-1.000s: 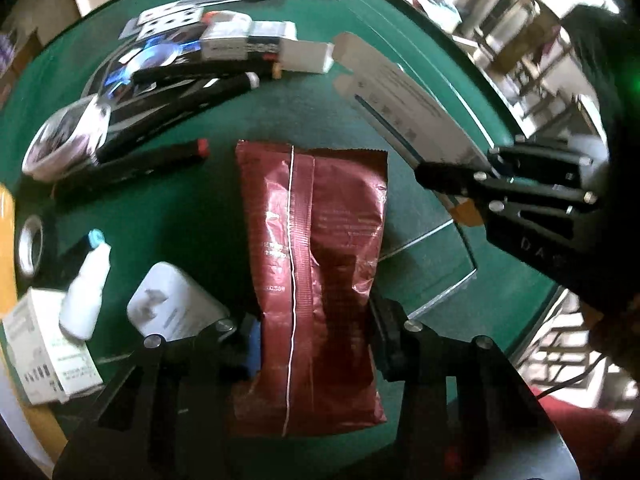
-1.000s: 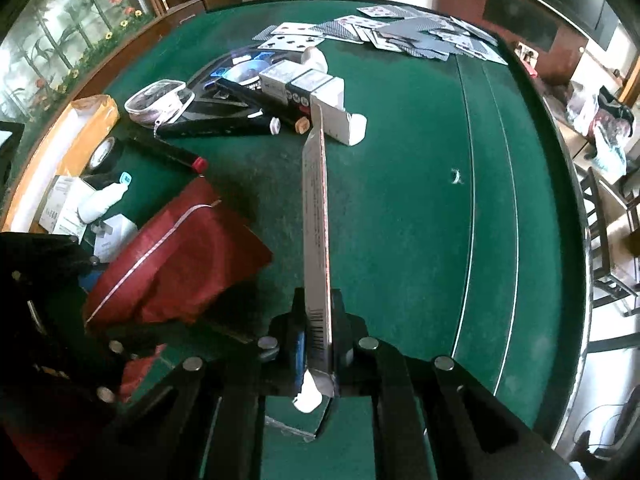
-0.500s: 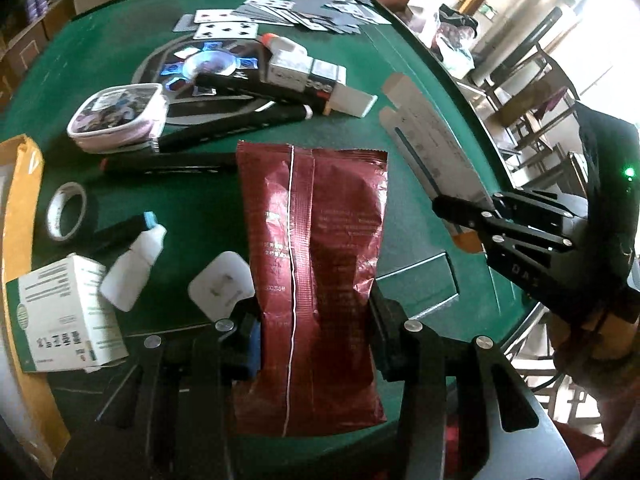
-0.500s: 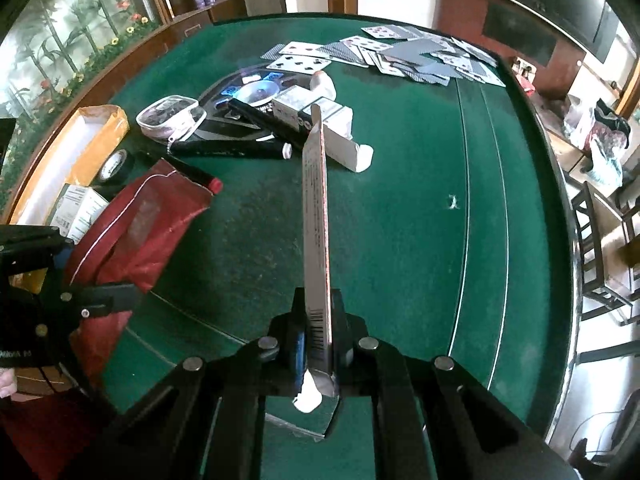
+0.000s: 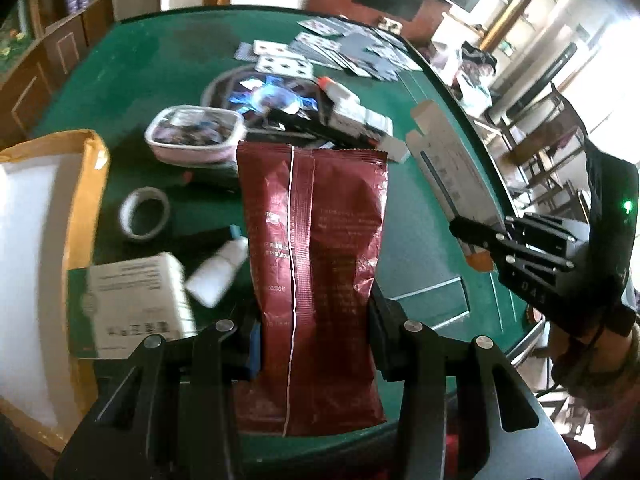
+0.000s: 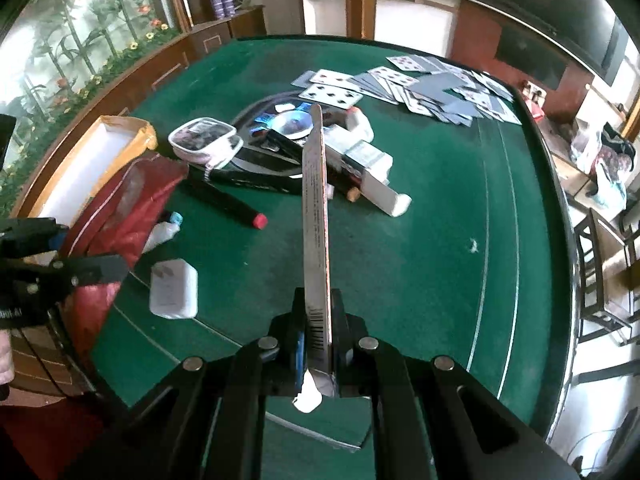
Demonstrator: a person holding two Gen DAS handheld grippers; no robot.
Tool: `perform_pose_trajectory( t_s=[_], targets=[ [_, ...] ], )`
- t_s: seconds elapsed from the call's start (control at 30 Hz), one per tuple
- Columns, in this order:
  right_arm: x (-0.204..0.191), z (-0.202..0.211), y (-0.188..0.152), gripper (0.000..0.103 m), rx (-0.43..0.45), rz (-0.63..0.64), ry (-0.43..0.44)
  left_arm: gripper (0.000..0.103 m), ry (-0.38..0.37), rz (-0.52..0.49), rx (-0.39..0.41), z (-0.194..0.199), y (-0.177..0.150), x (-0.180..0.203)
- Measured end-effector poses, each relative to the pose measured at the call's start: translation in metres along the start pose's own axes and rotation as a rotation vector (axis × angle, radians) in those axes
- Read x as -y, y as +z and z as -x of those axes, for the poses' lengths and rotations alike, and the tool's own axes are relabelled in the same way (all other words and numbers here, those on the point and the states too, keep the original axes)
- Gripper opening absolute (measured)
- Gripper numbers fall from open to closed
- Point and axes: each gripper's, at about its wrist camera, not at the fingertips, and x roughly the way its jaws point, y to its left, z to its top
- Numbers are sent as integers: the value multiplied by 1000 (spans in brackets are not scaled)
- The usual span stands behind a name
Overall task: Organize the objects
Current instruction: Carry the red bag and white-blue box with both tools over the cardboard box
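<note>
Centre of the left wrist view: my left hand-held gripper (image 5: 314, 336) is clamped on the red snack bag (image 5: 316, 248), one finger on each long edge, with the bag's long axis running straight out along the fingers toward the top of the frame. The open cardboard box (image 5: 48, 220) sits at the left edge of that frame, so left and a bit down of the bag; the left hand-held gripper is clearly the nearer one. My guess is that the bag goes there, which needs a swing left with the long axis kept in line with the box.

Lower centre of the right wrist view: my right hand-held gripper (image 6: 320, 344) is pinched together on a flattened carton (image 6: 316, 216), edge-on, pointing up-frame over the green bench (image 6: 432, 240). In this view the box (image 6: 96, 156) is upper left, well apart, beyond the left hand-held gripper.

Clutter between them: tape roll (image 5: 145, 213), white bottle (image 5: 218, 276), white packet (image 6: 174, 288).
</note>
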Motion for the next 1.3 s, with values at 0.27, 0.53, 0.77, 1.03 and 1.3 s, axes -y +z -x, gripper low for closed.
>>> perform_pose_trajectory(
  t_s=[0.27, 0.53, 0.77, 1.03, 1.3],
  targets=[
    [-35, -2, 16, 8, 16, 50, 35, 41, 46, 56, 48, 25, 0, -37],
    [-75, -7, 33, 7, 22, 109, 78, 41, 89, 127, 80, 45, -8, -77],
    [-120, -12, 49, 7, 34, 181, 126, 41, 137, 197, 108, 66, -19, -117],
    [-171, -18, 64, 7, 38, 255, 171, 41, 172, 264, 122, 84, -34, -157],
    [-214, -27, 78, 7, 25, 285, 228, 41, 200, 333, 126, 95, -46, -203]
  ],
)
